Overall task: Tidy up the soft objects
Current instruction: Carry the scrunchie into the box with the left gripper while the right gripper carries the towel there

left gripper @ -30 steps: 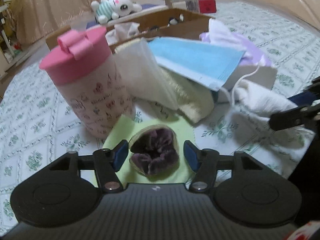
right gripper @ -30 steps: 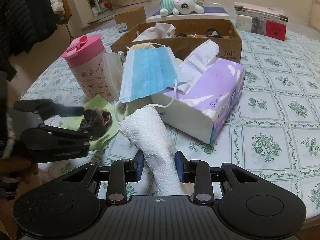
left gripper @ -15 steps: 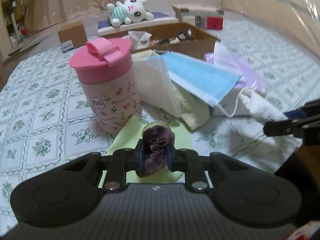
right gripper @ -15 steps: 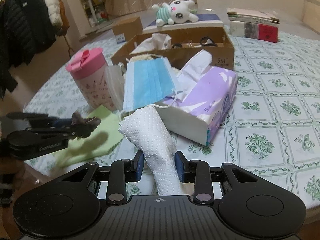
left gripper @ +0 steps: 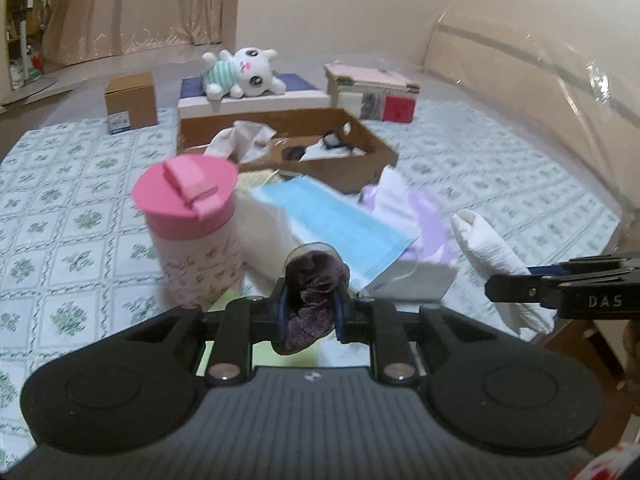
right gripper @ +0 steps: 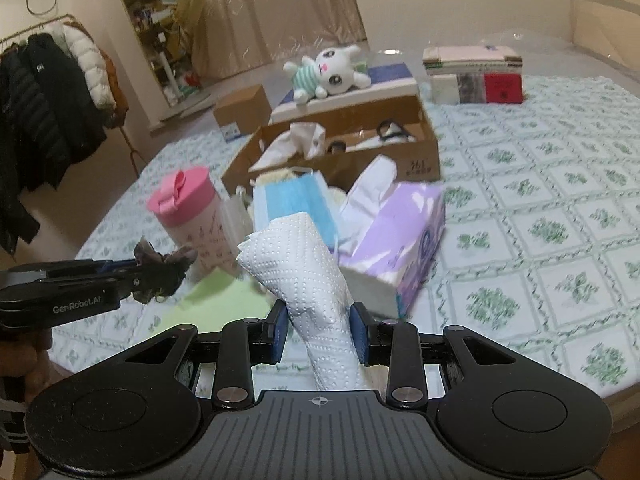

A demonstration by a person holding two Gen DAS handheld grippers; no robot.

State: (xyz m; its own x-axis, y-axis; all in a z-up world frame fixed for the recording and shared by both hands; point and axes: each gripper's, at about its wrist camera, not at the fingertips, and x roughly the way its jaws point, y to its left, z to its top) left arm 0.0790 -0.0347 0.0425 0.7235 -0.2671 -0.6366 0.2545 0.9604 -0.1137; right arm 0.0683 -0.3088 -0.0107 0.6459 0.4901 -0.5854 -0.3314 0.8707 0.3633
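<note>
Left claw [left gripper: 310, 306] pinched a purple scrunchie [left gripper: 312, 296], held above the green cloth [right gripper: 224, 300] near the counter's [right gripper: 540, 208] front edge. Right claw [right gripper: 319, 330] clamped a white paper towel [right gripper: 304, 264], raised off the counter. Pink cup [left gripper: 192, 232], blue mask [left gripper: 332, 220], tissue pack [right gripper: 400, 240] and cardboard box [right gripper: 340, 148] sat mid-counter. Curtain [left gripper: 132, 4] behind.

I see warm, fairly dim indoor light, soft with weak shadows. Fisheye bending curves both views at the edges, with dark corners. The pink cup [left gripper: 188, 232] and tissue pack [right gripper: 396, 240] look smeared, probably motion blur. Glare streaks the clear sheet [left gripper: 560, 76].
</note>
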